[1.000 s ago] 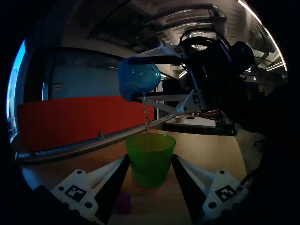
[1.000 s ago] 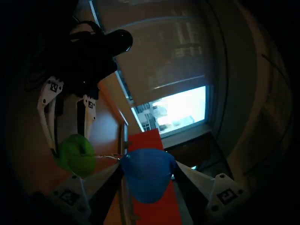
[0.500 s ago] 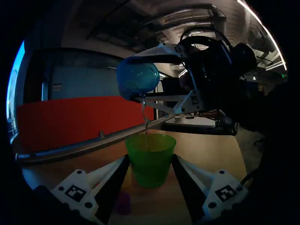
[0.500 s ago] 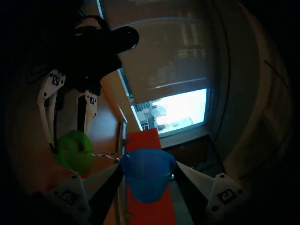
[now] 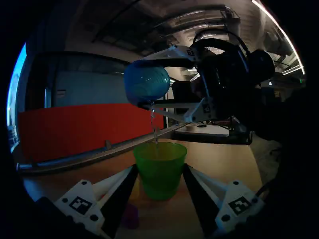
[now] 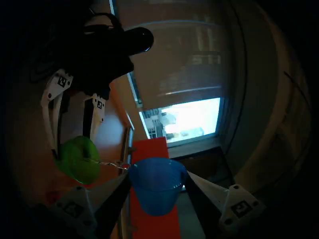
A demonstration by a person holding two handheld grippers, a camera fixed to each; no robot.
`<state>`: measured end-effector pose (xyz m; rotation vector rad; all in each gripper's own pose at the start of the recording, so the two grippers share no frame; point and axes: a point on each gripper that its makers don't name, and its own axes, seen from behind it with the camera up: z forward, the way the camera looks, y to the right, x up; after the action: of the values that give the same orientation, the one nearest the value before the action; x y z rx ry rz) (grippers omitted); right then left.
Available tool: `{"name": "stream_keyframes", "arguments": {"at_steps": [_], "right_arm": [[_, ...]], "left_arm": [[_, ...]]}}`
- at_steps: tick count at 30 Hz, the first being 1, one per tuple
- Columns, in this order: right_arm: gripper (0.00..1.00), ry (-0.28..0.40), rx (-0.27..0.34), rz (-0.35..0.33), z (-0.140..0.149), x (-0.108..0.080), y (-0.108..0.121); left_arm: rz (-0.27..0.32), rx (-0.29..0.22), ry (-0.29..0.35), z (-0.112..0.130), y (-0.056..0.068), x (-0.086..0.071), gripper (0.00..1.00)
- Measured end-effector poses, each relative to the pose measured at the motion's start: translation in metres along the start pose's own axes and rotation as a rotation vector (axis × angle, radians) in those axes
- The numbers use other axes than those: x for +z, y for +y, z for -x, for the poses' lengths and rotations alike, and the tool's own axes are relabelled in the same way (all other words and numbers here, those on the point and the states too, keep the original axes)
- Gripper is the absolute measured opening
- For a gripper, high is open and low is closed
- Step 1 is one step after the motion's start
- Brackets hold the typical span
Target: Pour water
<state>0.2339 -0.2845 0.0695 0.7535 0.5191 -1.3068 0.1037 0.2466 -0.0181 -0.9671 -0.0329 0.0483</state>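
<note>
Right gripper point(image 6: 157, 176): fingers clamped on blue cup point(image 6: 156, 187), tipped above green cup point(image 5: 160, 171); thin water stream point(image 5: 153, 121) falls in. Left gripper point(image 5: 159, 170): fingers clamped on green cup, upright on tabletop point(image 5: 223, 159).

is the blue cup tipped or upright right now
Tipped. In the left gripper view the blue cup lies nearly on its side, and a thin stream of water falls from its rim into the green cup below.

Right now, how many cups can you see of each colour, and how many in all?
green cup: 1
blue cup: 1
Total: 2
</note>
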Motion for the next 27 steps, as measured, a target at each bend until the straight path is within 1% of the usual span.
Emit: {"name": "stream_keyframes", "arguments": {"at_steps": [15, 27], "right_arm": [[0.91, -0.001, -0.051, 0.015, -0.0023, 0.0012, 0.0075], [0.91, -0.003, -0.093, 0.018, -0.0045, 0.0014, 0.0083]], "left_arm": [[-0.003, 0.002, 0.002, 0.0011, -0.0001, -0.0004, 0.81], [-0.002, -0.001, 0.004, 0.0026, 0.0001, 0.0004, 0.81]]}}
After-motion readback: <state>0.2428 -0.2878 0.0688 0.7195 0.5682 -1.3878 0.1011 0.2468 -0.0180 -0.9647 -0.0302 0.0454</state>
